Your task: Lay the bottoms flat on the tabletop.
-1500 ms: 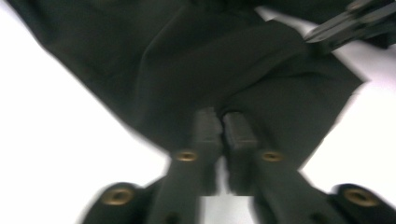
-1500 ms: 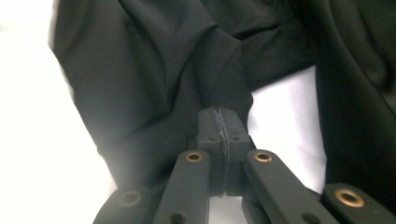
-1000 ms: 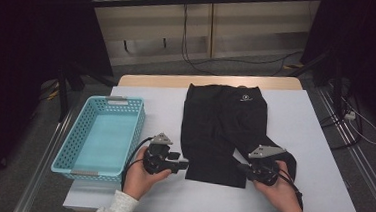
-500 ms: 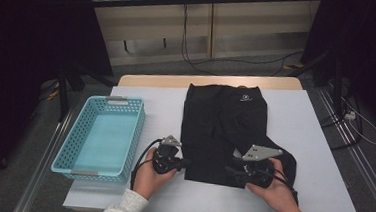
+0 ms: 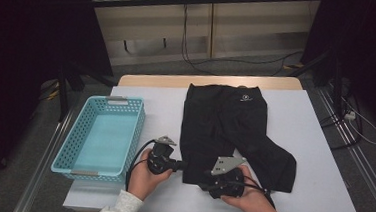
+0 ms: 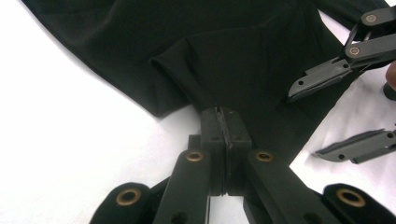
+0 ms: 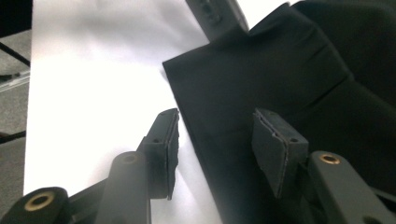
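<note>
A black garment with a small white logo at its waistband lies flat on the white table. My left gripper is shut on the near left corner of its hem, and the cloth puckers up into the pads. My right gripper sits just right of it at the same near hem. Its jaws have just been opening and now stand apart, straddling the hem edge with neither pad pressing on the cloth. In the left gripper view the right gripper shows open over the cloth's edge.
A light blue plastic basket stands empty on the left of the table, close beside my left hand. Bare white tabletop lies right of the garment. Dark floor with cables surrounds the table.
My right hand has slid left along the near hem toward the left gripper, and its jaws have gone from shut to open. My left gripper has shut on the hem corner.
</note>
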Tool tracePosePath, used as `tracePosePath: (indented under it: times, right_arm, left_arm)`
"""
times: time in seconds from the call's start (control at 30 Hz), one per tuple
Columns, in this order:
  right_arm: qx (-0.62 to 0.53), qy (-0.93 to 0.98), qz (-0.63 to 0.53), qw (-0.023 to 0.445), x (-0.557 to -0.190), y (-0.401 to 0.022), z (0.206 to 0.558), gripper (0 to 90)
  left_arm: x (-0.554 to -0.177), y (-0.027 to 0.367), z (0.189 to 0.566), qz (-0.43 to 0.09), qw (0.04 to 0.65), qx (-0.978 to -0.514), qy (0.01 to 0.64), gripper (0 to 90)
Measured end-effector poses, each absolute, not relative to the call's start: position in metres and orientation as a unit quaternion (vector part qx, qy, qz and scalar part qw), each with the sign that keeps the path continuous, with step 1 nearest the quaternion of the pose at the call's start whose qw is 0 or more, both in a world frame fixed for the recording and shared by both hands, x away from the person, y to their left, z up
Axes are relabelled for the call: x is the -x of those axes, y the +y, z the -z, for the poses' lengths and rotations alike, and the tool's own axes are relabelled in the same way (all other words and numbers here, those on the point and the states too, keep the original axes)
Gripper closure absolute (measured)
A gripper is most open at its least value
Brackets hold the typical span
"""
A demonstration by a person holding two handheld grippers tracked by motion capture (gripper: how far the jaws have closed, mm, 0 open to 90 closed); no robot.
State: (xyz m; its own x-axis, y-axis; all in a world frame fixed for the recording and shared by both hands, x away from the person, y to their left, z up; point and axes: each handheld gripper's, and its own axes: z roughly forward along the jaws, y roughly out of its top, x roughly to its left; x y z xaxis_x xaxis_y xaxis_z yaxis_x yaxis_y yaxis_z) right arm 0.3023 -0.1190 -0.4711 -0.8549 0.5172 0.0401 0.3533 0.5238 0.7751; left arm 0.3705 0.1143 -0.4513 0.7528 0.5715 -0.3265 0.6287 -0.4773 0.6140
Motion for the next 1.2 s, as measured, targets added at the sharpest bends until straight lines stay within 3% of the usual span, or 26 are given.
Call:
tracePosePath:
  times: [0.07,0.23,0.3,0.47,0.53,0.6,0.73,0.83,1.07,1.2]
  right_arm:
    - [-0.244,0.871,-0.412,0.105,-0.301,-0.117,0.471,54.9]
    - [-0.251,0.87,-0.411,0.103,-0.302,-0.116,0.47,81.6]
    - [-0.256,0.868,-0.414,0.094,-0.305,-0.117,0.47,87.4]
    - [-0.257,0.87,-0.412,0.089,-0.304,-0.116,0.469,89.1]
    - [-0.259,0.868,-0.418,0.068,-0.303,-0.116,0.469,89.2]
    - [-0.251,0.871,-0.418,0.063,-0.301,-0.115,0.468,89.2]
    - [-0.244,0.873,-0.422,0.041,-0.296,-0.113,0.468,89.3]
    - [-0.238,0.874,-0.423,0.026,-0.292,-0.111,0.468,89.3]
    - [-0.226,0.876,-0.426,0.01,-0.288,-0.11,0.466,89.2]
    - [-0.232,0.874,-0.427,0.017,-0.289,-0.113,0.466,89.2]
  left_arm:
    - [-0.37,0.114,0.451,0.037,0.376,-0.858,0.348,89.5]
    - [-0.37,0.115,0.45,0.041,0.378,-0.856,0.35,89.5]
    - [-0.369,0.115,0.449,0.039,0.377,-0.857,0.348,89.5]
    - [-0.371,0.118,0.448,0.038,0.381,-0.856,0.349,89.0]
    - [-0.372,0.119,0.448,0.031,0.384,-0.851,0.356,85.1]
    - [-0.373,0.123,0.446,0.021,0.39,-0.848,0.359,79.0]
    - [-0.378,0.131,0.446,-0.02,0.394,-0.838,0.378,57.8]
    - [-0.381,0.132,0.448,-0.037,0.389,-0.837,0.383,48.8]
    - [-0.387,0.127,0.452,-0.056,0.381,-0.839,0.385,48.8]
    - [-0.393,0.121,0.457,-0.045,0.386,-0.835,0.389,55.2]
